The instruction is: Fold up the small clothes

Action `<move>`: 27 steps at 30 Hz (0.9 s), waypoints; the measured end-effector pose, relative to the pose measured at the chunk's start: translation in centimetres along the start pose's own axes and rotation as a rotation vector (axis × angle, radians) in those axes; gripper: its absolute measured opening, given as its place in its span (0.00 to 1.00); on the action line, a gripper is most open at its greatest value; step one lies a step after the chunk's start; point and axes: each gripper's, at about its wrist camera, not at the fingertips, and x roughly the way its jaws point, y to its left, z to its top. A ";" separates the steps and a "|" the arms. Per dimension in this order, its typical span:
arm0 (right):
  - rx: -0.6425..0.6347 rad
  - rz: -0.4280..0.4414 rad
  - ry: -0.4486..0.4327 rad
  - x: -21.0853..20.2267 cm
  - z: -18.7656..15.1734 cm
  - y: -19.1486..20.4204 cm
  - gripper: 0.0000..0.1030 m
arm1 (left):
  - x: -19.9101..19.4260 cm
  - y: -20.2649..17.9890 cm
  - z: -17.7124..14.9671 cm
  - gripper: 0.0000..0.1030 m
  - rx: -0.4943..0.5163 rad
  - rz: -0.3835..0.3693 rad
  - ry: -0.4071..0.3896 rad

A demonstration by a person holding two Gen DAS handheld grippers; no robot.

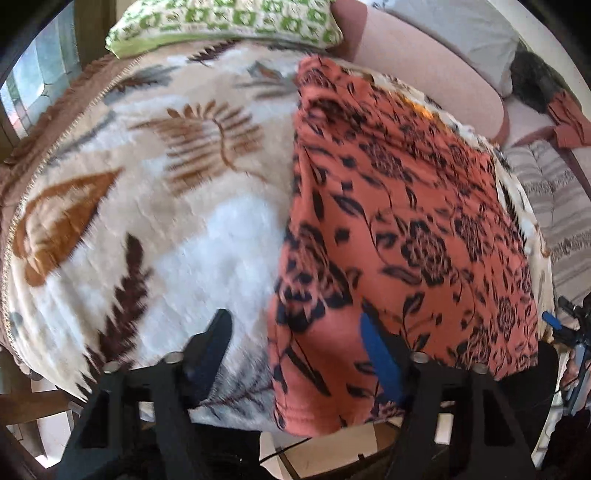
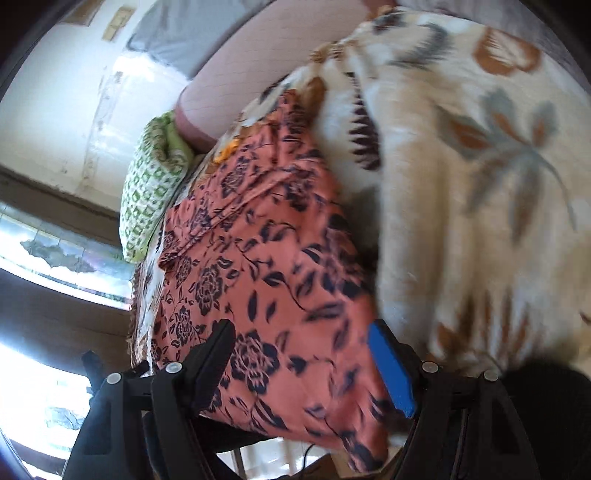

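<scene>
Left wrist view: orange cloth [image 1: 406, 236] with dark flower print lies spread flat on patterned blanket [image 1: 147, 206], occupying blanket's right half, near edge hanging over front edge. Long axis runs from front edge toward back. Green-white pillow [image 1: 229, 22] at blanket's far edge; pink cushion [image 1: 424, 85] behind cloth. Left gripper [image 1: 295, 332] hovers over cloth's left edge, jaws apart, nothing between them. Right wrist view: right gripper [image 2: 303, 339] above cloth [image 2: 266, 258], jaws wide, empty. Picture blurred.
</scene>
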 end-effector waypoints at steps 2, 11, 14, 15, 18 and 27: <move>0.022 -0.014 0.001 -0.9 -0.5 -0.6 0.75 | 0.8 -0.3 -0.9 0.46 0.013 -0.037 0.034; 0.082 -0.075 0.044 -0.6 -1.9 -2.5 0.75 | 2.0 -0.3 -1.9 0.45 0.013 -0.082 0.081; 0.112 -0.104 0.082 0.5 -2.3 -3.0 0.75 | 2.1 -0.6 -1.8 0.48 0.029 -0.082 0.078; 0.116 -0.099 0.102 1.1 -2.6 -3.0 0.75 | 2.1 -0.9 -1.9 0.46 0.048 -0.073 0.074; 0.086 -0.140 0.178 2.7 -3.7 -2.5 0.72 | 2.2 -1.5 -1.9 0.16 0.088 -0.067 0.060; -0.081 -0.191 0.175 0.9 -2.9 2.9 0.07 | -0.7 -0.9 0.3 0.06 0.081 -0.258 0.023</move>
